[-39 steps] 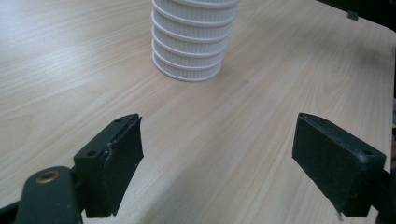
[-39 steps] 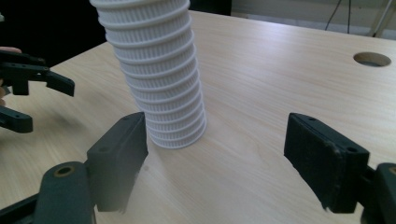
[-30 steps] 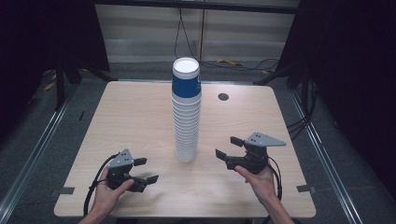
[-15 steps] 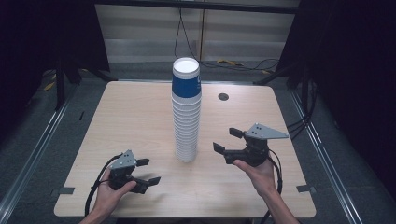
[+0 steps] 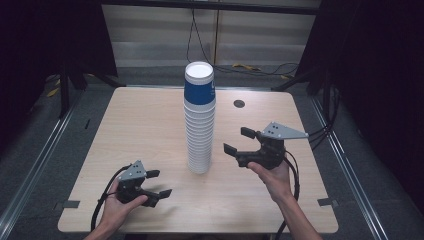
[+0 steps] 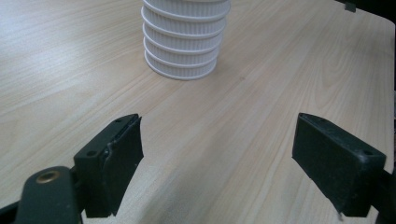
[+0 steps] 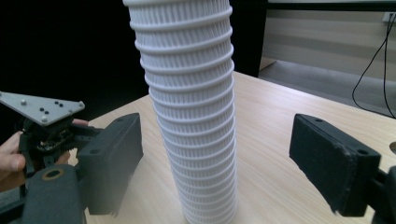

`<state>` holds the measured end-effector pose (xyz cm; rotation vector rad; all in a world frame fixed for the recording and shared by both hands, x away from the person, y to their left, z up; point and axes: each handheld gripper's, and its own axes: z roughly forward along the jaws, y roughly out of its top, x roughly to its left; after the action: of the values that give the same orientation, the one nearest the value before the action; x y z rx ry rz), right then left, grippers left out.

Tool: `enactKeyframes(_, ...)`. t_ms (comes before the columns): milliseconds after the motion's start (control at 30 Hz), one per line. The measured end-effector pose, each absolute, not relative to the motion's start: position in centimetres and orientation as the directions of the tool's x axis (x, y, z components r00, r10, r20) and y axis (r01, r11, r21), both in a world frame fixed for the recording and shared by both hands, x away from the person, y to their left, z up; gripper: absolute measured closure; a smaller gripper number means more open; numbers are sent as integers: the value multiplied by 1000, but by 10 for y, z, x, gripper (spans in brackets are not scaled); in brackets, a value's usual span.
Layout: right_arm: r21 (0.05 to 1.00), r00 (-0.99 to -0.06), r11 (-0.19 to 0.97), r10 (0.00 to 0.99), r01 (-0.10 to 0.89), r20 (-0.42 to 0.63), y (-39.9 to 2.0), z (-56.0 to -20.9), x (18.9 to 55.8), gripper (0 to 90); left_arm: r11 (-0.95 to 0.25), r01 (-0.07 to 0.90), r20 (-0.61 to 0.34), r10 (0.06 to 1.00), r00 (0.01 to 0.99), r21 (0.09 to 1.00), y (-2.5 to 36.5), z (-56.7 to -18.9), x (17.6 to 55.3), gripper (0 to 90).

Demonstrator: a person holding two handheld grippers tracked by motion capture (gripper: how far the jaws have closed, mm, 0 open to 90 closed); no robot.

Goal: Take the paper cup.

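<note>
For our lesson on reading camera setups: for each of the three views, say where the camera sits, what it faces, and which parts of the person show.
High view: above the person's side, facing the table; both forearms, left gripper, right gripper.
Left gripper view: between its open jaws, facing the base of the cup stack.
Right gripper view: between its open jaws, facing the stack's side; the other hand beyond.
All views share the cup stack.

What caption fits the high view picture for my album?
Tall cup stack stands on a wooden table, open left gripper and right gripper on either side.
</note>
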<state>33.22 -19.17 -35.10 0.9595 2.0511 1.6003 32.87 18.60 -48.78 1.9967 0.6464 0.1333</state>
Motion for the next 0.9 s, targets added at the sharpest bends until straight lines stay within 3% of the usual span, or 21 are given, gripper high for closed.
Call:
enactKeyframes(400,959,-720,114,685,258,113,-183,-326,337,137,-370,390,-174,499,849,843,185,-489,329,160)
enactKeyframes(900,961,-757,125,643,246,110,-171,-294,353,155,-378,394,-174,499,849,838,186,-490,330,163)
